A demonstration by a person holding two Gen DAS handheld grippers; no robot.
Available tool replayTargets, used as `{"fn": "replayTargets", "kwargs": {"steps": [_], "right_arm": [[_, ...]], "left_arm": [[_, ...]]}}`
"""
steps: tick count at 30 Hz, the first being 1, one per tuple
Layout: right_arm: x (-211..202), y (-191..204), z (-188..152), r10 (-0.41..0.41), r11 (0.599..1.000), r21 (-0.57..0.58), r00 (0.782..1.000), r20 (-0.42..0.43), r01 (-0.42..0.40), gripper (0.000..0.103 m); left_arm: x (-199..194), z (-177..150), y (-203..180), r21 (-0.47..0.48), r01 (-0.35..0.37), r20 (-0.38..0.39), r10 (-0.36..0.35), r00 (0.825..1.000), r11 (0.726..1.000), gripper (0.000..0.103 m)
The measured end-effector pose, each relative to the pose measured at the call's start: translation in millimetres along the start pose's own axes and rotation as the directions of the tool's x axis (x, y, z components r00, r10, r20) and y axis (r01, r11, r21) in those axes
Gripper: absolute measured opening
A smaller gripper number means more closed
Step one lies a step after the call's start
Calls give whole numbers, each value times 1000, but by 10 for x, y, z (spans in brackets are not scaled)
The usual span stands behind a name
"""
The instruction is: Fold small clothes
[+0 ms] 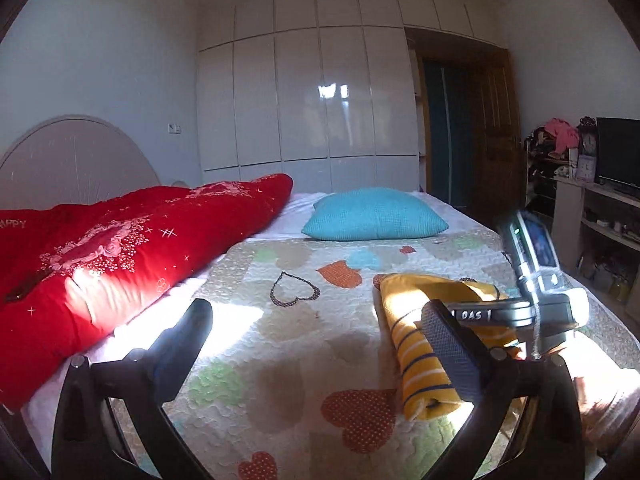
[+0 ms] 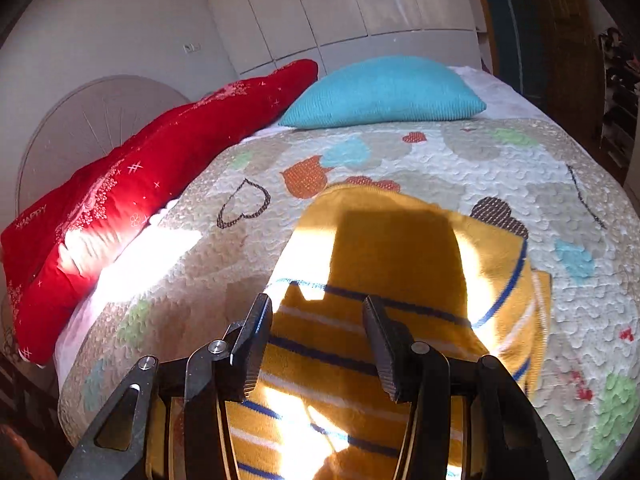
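A yellow garment with blue and white stripes (image 2: pixel 384 248) lies folded on the quilted bedspread (image 2: pixel 420 160). In the left wrist view it shows as a folded bundle (image 1: pixel 416 344) at the right. My right gripper (image 2: pixel 316 308) is open just above the garment's near part, fingers apart over the stripes, holding nothing. My left gripper (image 1: pixel 316 312) is open and empty over the bedspread (image 1: pixel 280 340), left of the garment. The right gripper's body (image 1: pixel 532 308) rests over the garment in the left wrist view.
A red quilt (image 1: pixel 112 248) lies along the bed's left side by the round headboard (image 1: pixel 72 156). A blue pillow (image 1: pixel 376 214) sits at the far end. White wardrobes (image 1: pixel 312 92) stand behind. Shelves with a TV (image 1: pixel 618 156) are at the right.
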State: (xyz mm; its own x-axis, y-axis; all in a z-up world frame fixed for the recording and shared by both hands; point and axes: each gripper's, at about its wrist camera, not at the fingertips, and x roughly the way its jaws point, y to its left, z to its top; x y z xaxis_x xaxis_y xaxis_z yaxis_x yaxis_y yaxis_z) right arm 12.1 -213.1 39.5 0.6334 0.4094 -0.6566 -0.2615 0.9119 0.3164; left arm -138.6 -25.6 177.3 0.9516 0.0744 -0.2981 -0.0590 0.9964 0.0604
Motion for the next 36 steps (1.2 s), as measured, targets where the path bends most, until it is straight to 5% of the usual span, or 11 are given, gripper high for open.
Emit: {"fn": "replayTargets", "kwargs": {"steps": [3, 6, 9, 11, 13, 15, 23, 29, 36], "right_arm": [[335, -64, -65, -24, 1000, 17, 998, -52, 25, 53], [130, -139, -30, 6, 999, 50, 1000, 1, -6, 53], [-96, -410, -53, -27, 994, 110, 998, 63, 20, 66], [-86, -731, -112, -86, 980, 180, 996, 15, 82, 55], [-185, -1000, -203, -61, 965, 256, 998, 12, 56, 47], [-481, -1081, -296, -121, 950, 295, 992, 43, 103, 56], [-1401, -595, -1033, -214, 961, 211, 963, 165, 177, 75], [-1356, -525, -1496, -279, 946, 186, 958, 60, 264, 76], [-1336, -511, -1497, -281, 943, 201, 958, 59, 264, 76]], "left_arm": [[-76, 4, 95, -28, 3, -9, -4, 1000, 1000, 103], [-122, -54, 181, -52, 42, -28, -43, 999, 998, 103], [-48, -152, 183, -46, 73, -71, -76, 995, 996, 103], [-17, -205, 175, -55, 75, -93, -80, 992, 996, 103], [2, -249, 166, -65, 74, -111, -81, 990, 995, 103], [5, -282, 158, -69, 74, -127, -82, 989, 995, 103], [126, -463, -125, -15, 20, -301, -23, 953, 1000, 103], [149, -605, -310, 40, 18, -367, -2, 930, 999, 103], [305, -740, -287, -1, 33, -455, -29, 890, 999, 103]]}}
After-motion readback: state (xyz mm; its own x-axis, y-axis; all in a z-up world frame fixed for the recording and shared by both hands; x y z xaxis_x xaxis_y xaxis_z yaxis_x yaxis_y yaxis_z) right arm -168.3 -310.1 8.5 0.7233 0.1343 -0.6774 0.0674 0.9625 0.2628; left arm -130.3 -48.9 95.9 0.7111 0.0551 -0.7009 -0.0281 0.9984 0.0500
